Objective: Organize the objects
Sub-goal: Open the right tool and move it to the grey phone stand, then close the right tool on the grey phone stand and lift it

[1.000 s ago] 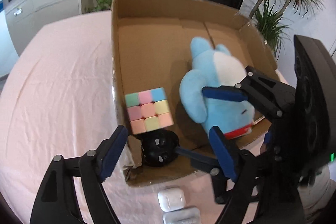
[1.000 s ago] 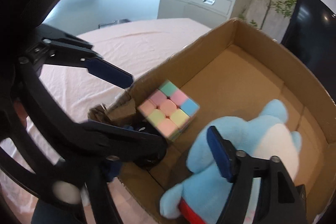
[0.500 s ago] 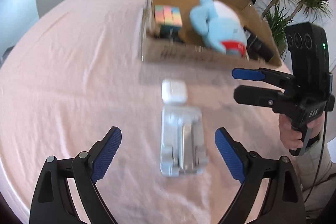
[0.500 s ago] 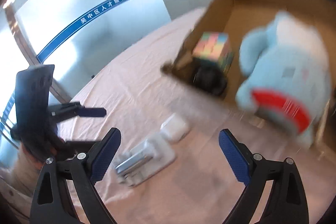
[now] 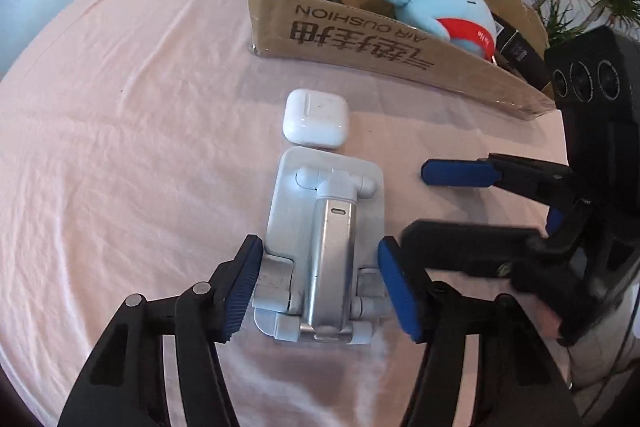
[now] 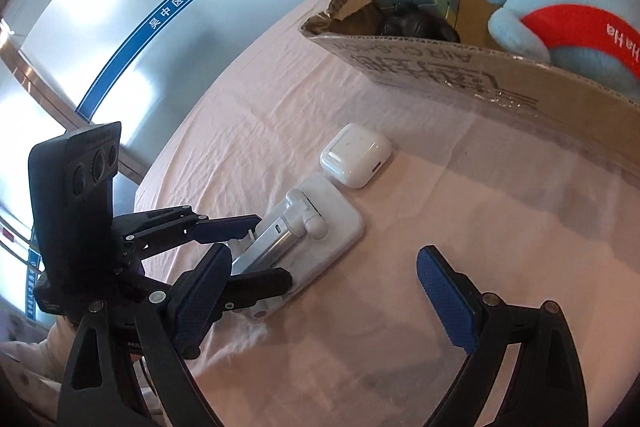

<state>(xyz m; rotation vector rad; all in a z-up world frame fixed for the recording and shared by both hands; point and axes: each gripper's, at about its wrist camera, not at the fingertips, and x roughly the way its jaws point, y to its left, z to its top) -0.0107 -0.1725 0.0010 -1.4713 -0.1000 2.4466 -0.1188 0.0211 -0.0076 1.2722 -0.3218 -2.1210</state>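
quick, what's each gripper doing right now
left gripper: jaws just closing around the phone stand, grip not certain
right gripper: open, empty

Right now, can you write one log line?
left gripper: closing round stand | right gripper: open, empty | case: on table | box: cube, plush

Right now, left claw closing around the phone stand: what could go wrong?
1. The left claw has just been closing on the near, hinged end of the stand; gripped there, the stand could sag or unfold when lifted.
2. The earbud case lies right against the stand's far edge, so dragging may shove it.
3. The open right claw sits close beside the stand and could collide.
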